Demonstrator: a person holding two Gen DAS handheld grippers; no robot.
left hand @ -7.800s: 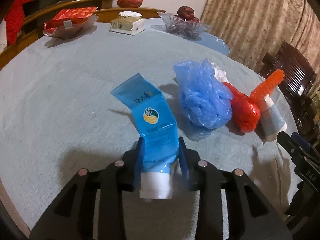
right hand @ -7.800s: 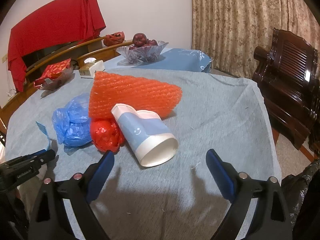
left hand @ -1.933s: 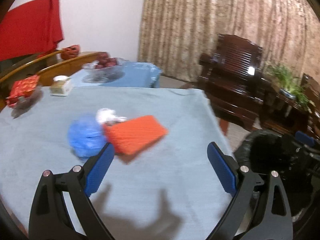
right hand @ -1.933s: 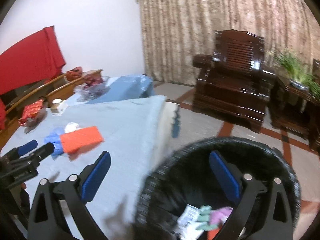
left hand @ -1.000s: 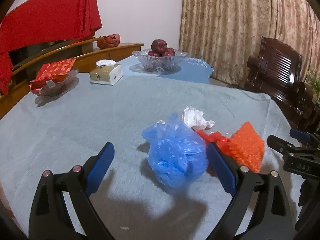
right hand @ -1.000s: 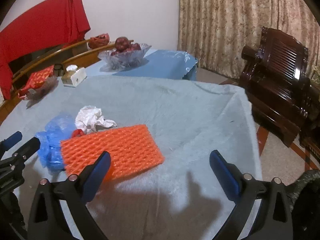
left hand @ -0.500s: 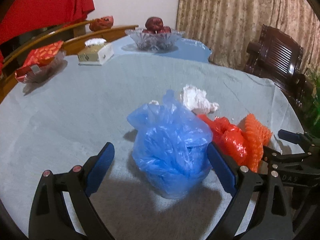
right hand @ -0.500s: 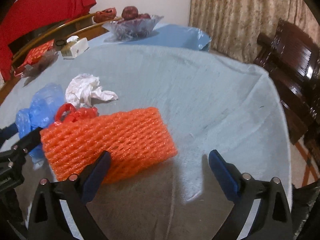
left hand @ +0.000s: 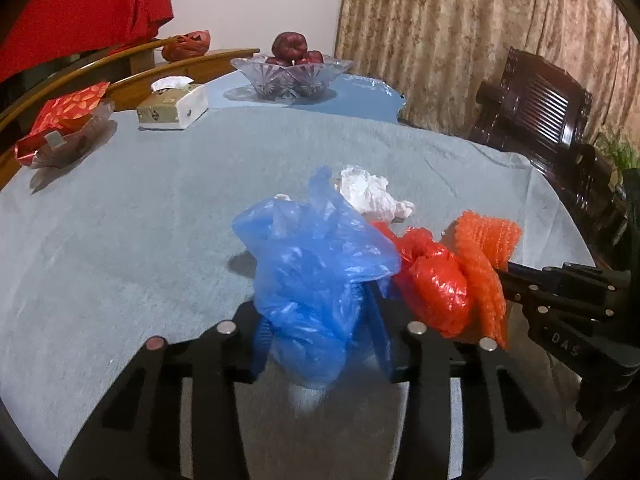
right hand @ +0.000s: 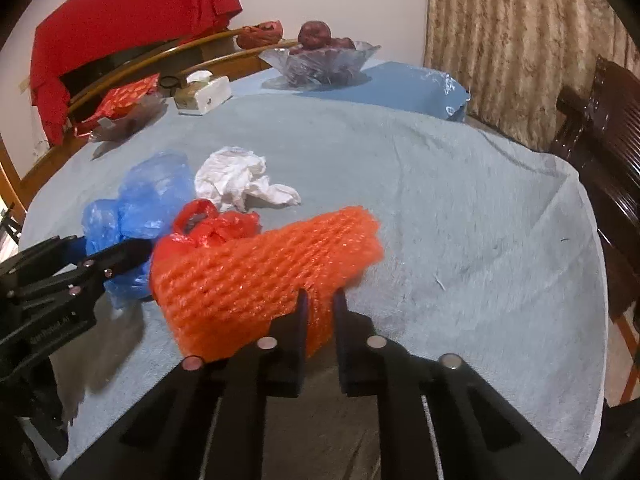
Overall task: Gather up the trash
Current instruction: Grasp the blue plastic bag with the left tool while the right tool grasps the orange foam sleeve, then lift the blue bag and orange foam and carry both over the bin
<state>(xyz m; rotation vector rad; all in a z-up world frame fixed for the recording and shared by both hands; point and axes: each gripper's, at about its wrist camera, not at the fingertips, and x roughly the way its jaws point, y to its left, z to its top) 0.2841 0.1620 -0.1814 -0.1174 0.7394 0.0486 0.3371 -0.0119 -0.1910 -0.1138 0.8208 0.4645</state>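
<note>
Tongs both clenched: my left gripper [left hand: 320, 336] squeezes the blue bag [left hand: 316, 276], my right gripper [right hand: 319, 312] pinches the orange net [right hand: 256, 280], so both can go binward together.

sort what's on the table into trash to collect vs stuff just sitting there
Trash: blue bag in the left claw; orange foam net in the right claw; red bag; white tissue.

Just there: fruit bowl; tissue box; red packet.
</note>
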